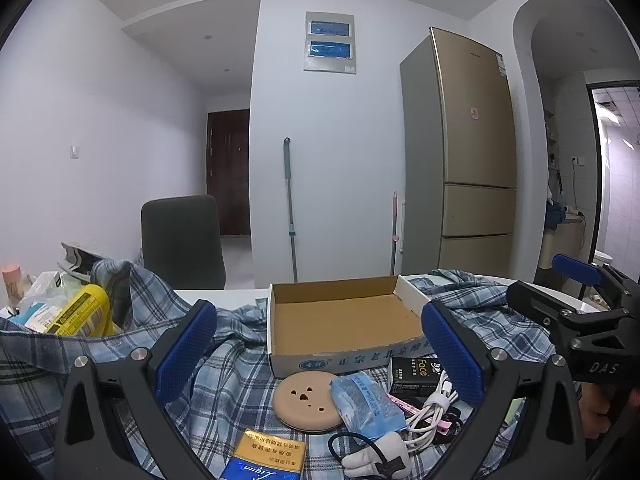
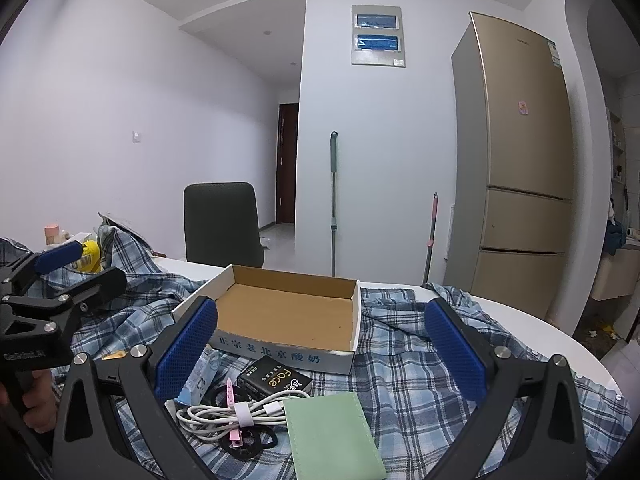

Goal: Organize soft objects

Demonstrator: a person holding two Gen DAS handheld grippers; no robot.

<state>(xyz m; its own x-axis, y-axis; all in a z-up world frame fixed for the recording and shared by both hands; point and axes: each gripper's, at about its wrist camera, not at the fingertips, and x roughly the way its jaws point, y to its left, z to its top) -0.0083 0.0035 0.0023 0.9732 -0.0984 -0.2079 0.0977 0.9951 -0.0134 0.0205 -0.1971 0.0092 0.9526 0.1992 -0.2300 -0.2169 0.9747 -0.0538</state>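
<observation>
Cardboard tray: one open box (image 2: 288, 312), brown inside and bare, sits on the plaid cloth (image 2: 440, 368) at mid-table; judged the likely destination for the items.
Plaid cloth: one blue checked sheet, rumpled, covers most of the table; soft, drapes and bunches, so anything dragged across it may snag.
Left gripper (image 1: 320, 344): fingers spread wide, holding nothing, hovering above the clutter in front of the box.
Right gripper (image 2: 320, 344): fingers spread wide, holding nothing, aimed at the same box from the right.
Green pouch (image 2: 332, 436): one flat cloth sleeve, just beside the cable bundle; light and limp, likely to fold if pinched at a corner; take it across the short edge.
Tissue pack (image 1: 366, 404): one blue packet lying against the tan disc (image 1: 306, 402); soft, light, slick wrapper; grip across the middle so it compresses rather than slips.
Plush toy (image 1: 380, 458): one small white piece with a black loop, at the near edge; squashy, easy to pinch at the body.
Cable bundle (image 2: 236, 416): one white coil held by a strap; floppy, best taken at the strap.
Black carton (image 2: 276, 378): one, stiff, touching the box front.
Pink clips (image 2: 231, 396): two visible, among the cable; rigid, small.
Blue-gold packet (image 1: 264, 460): one, stiff, near edge.
Yellow container (image 1: 82, 314): one, at far left on the cloth.
</observation>
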